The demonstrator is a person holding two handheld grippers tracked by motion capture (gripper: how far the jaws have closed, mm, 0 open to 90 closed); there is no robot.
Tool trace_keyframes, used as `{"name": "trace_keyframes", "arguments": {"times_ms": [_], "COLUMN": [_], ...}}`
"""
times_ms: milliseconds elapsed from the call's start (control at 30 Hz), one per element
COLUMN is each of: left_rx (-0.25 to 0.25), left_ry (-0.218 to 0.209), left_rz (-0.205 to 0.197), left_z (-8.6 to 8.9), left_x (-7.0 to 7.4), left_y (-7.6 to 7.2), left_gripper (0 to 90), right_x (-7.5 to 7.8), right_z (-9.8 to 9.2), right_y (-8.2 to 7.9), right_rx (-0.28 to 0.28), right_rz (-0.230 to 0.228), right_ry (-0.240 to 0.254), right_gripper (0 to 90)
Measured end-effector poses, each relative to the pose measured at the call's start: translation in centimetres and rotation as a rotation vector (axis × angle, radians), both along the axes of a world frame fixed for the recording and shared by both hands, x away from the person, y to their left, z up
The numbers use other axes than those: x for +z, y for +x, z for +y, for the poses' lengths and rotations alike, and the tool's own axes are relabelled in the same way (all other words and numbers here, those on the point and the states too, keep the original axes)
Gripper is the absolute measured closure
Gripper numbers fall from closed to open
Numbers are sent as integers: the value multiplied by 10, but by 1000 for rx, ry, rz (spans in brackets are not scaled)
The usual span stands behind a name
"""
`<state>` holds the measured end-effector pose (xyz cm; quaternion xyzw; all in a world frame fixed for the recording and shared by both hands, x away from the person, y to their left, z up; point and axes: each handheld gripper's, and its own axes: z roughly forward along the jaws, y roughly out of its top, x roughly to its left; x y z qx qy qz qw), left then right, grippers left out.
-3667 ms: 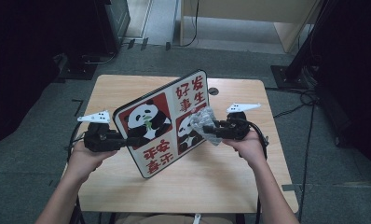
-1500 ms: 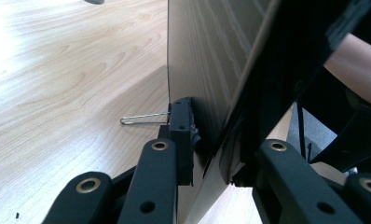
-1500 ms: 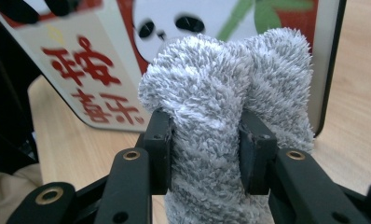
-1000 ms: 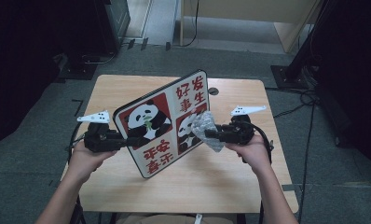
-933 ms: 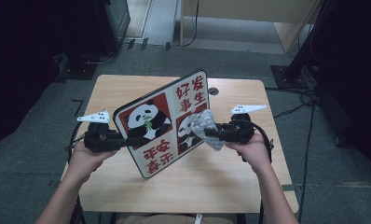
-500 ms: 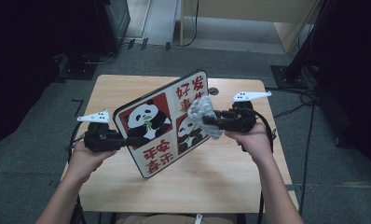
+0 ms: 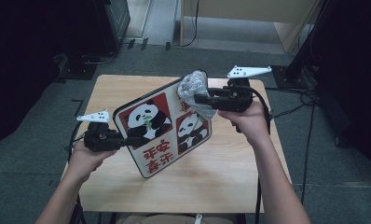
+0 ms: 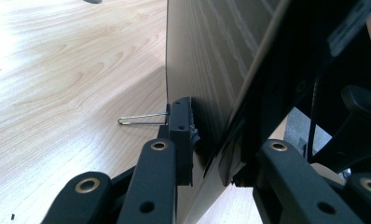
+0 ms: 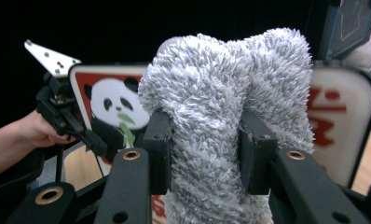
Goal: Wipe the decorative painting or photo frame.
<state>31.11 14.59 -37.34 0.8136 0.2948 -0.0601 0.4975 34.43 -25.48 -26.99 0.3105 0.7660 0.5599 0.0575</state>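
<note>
wooden table (image 7: 230,182); left gripper (image 7: 136,140) clamps panda board (image 7: 162,128), right gripper (image 7: 198,98) clamps cloth (image 7: 193,86).

Thin wood-grain-backed board (image 8: 211,70), held edge-on between black fingers (image 8: 181,135); bent silver wire clip (image 8: 141,119) beside them; pale wooden worktop (image 8: 58,93).

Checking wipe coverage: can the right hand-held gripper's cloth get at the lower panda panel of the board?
Probably yes. The right hand-held gripper holds the grey microfibre cloth at the panda board's top corner, and the printed face below looks unobstructed; the left hand-held gripper clamps only the left edge.
</note>
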Motion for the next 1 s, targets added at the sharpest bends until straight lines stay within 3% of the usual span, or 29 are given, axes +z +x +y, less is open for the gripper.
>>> {"name": "trace_keyframes", "arguments": {"times_ms": [133, 400, 1000], "left_rx": [-2, -11, -14], "left_ry": [-2, 1, 4], "left_rz": [1, 4, 0], "left_z": [0, 1, 0], "left_x": [0, 0, 0], "left_y": [0, 2, 1], "left_gripper": [754, 753, 751], "right_x": [3, -11, -31], "right_z": [8, 11, 7], "right_y": [6, 14, 11], "right_rx": [13, 50, 59], "right_rz": [-14, -30, 1], "right_ry": [6, 24, -6], "right_gripper": [623, 622, 621]}}
